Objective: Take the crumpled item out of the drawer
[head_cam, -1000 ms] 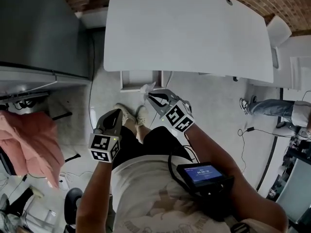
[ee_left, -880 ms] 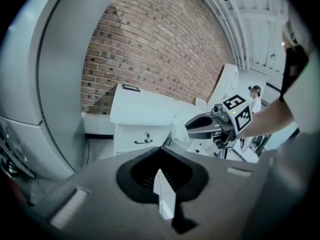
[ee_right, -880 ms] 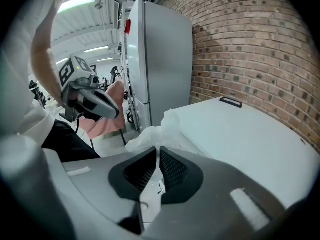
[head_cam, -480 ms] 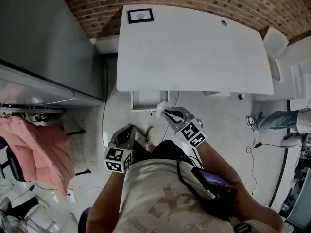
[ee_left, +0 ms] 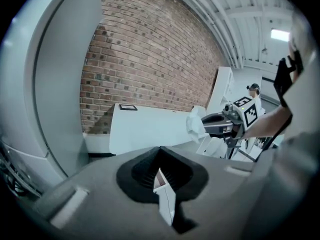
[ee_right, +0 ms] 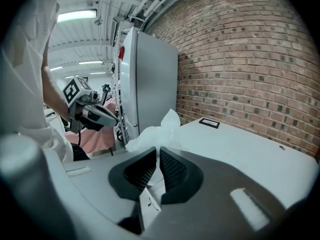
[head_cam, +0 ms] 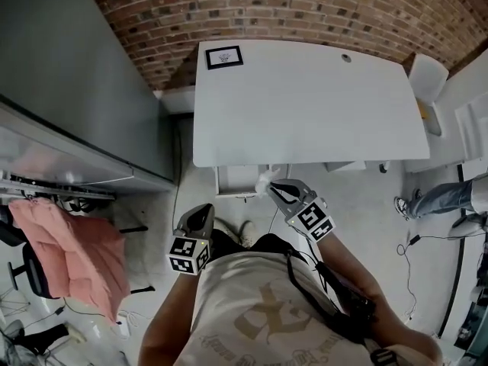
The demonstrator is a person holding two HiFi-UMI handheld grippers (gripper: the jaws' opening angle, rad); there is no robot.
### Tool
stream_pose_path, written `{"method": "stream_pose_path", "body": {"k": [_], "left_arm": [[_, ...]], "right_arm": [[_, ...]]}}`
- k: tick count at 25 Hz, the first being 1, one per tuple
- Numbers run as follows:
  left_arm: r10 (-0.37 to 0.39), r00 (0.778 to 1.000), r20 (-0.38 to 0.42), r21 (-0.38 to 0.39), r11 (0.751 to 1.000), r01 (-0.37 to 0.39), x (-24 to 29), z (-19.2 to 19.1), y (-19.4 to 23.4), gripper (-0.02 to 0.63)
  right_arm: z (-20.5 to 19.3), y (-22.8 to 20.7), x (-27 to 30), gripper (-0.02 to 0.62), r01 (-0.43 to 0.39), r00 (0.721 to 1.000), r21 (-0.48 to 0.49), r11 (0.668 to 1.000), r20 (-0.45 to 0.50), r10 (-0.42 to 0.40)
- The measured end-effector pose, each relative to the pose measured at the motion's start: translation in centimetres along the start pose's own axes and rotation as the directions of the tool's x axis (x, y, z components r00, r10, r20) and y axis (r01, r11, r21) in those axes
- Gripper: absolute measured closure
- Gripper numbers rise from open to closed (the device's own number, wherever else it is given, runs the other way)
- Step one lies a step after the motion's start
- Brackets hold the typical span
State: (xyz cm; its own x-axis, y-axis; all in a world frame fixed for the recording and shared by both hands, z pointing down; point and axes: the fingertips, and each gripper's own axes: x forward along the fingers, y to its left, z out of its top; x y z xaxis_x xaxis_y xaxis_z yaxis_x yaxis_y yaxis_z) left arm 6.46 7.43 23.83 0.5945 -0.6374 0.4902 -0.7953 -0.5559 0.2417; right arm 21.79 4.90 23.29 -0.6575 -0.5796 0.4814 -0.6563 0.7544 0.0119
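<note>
Since the earlier frame both grippers have risen. The wad has come up with the right gripper and is now level with the desk edge, outside the drawer.

The right gripper is clenched on the wad, which sticks out of its tips toward 11 o'clock. The open drawer lies just at 9 o'clock of the wad. The left gripper is closed on nothing, at 7 o'clock of the wad and well apart.

Keep the right jaws pressed. They appear to catch only a lower fold, so a slackened grip will likely drop the wad. Carry the wad clear of the desk edge without brushing it. Hold the left gripper out of the path.

The wad is a thin, white, crinkled sheet, probably paper or film. It is peaked, irregular and easily crushed. The desk top is smooth, matt and white with rounded corners. A small dark frame lies at its 11 o'clock corner. The wall is rough red brick.
</note>
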Motion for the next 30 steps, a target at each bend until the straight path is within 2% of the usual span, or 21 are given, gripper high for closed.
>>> {"method": "stream_pose_path", "body": {"k": [15,22,30], "left_arm": [[0.027,0.998,0.055,0.046,0.999,-0.029,-2.0,3.6,-0.5,0.603],[-0.003,0.998,0.069,0.063,0.998,-0.001,-1.3,4.7,-2.4,0.603],[-0.058,0.997,0.042,0.093,0.994,0.054,0.5,4.9,-4.2,0.603]], "right_arm": [[2.2,-2.8,-4.9,0.565,0.06,0.992,0.081,0.995,0.107,-0.068],[1.8,-3.0,-6.3,0.565,0.053,0.991,0.106,0.993,0.12,-0.066],[1.0,-2.8,-6.6,0.565,0.055,0.992,0.111,0.992,0.106,-0.067]]}}
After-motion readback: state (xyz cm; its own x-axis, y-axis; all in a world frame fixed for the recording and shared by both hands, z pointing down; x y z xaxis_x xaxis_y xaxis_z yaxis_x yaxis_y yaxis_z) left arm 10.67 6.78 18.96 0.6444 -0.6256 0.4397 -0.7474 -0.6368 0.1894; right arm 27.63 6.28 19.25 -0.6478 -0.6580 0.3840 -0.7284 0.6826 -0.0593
